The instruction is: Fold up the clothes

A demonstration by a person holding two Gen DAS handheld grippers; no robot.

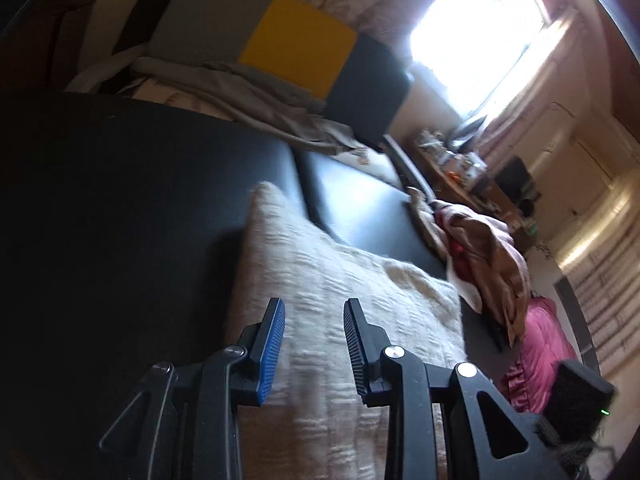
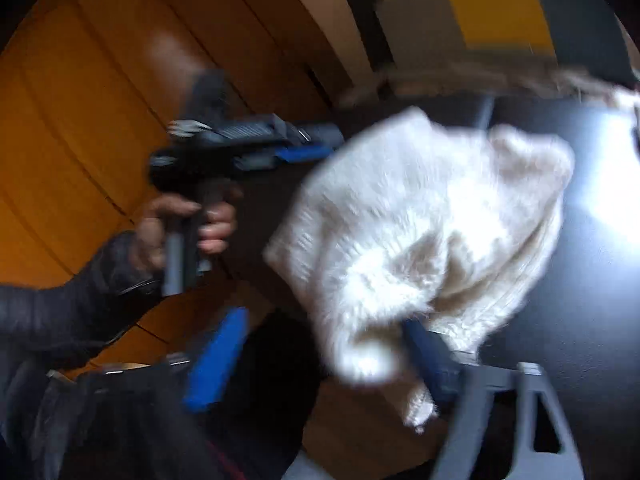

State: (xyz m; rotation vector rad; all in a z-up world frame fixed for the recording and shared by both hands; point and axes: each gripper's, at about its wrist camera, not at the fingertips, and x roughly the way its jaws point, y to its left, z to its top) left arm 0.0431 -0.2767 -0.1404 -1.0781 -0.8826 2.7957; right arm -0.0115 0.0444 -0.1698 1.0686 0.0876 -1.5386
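A cream fuzzy knitted garment (image 1: 344, 280) lies on a black glossy table (image 1: 120, 200). My left gripper (image 1: 314, 308) is open just above its near part, with the cloth showing between the fingers. In the right wrist view the same garment (image 2: 420, 216) is bunched and blurred, draped over the right finger (image 2: 428, 352) of my right gripper (image 2: 320, 344), which is open; the left finger (image 2: 218, 360) is bare. The left gripper (image 2: 304, 152) shows there at the garment's left, held by a hand.
A heap of tan and red clothes (image 1: 480, 248) and a pink garment (image 1: 540, 352) lie at the table's right edge. A grey, yellow and black cushion (image 1: 280, 40) with grey cloth stands behind. A wooden door (image 2: 80, 120) is at left.
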